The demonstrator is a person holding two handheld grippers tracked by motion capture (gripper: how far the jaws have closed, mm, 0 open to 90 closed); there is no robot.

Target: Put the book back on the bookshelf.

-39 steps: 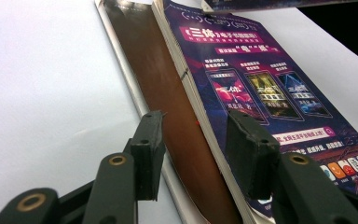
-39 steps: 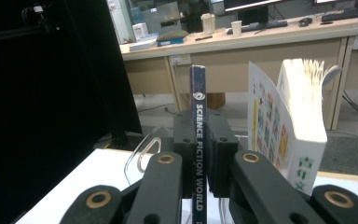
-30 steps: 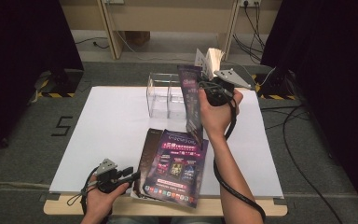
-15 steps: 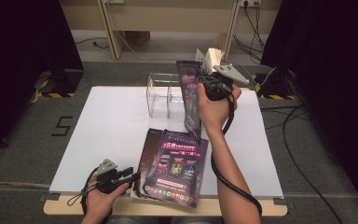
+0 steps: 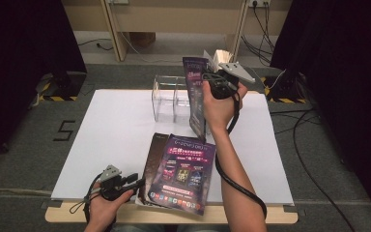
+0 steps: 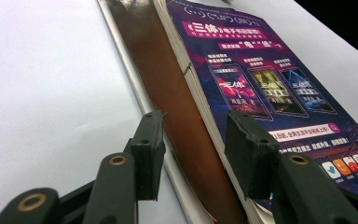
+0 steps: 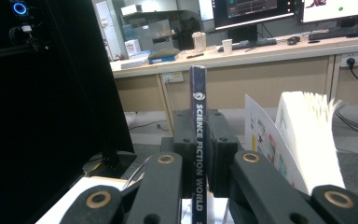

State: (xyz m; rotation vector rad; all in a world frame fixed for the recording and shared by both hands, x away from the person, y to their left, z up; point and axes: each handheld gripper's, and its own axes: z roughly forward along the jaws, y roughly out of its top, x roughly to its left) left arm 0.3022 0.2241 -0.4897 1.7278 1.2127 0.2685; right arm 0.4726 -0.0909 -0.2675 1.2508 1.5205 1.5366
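Note:
My right gripper (image 5: pixel 211 79) is shut on the spine of a dark purple magazine (image 5: pixel 196 99), holding it upright above the table beside a clear plastic holder (image 5: pixel 170 99). In the right gripper view the spine (image 7: pixel 198 126) reads "SCIENCE FICTION WORLD" and sits pinched between the jaws of my right gripper (image 7: pixel 198 154). At the front edge lies a stack of magazines (image 5: pixel 182 171), a purple cover (image 6: pixel 270 88) on top of a brown one (image 6: pixel 168 107). My left gripper (image 5: pixel 134 183) rests at the stack's left side; my left gripper (image 6: pixel 198 151) stands open, its pads on either side of the stack's edge without pressing.
White paper (image 5: pixel 111 135) covers the table. Another magazine with fanned white pages (image 7: pixel 307 135) stands just right of the held one. Beyond the table are desk legs (image 5: pixel 116 34), cables (image 5: pixel 314 121) on the floor and black curtains on both sides.
My right hand has carried the purple magazine a little up and toward the far side, and it stands more upright. The left gripper has stayed put.

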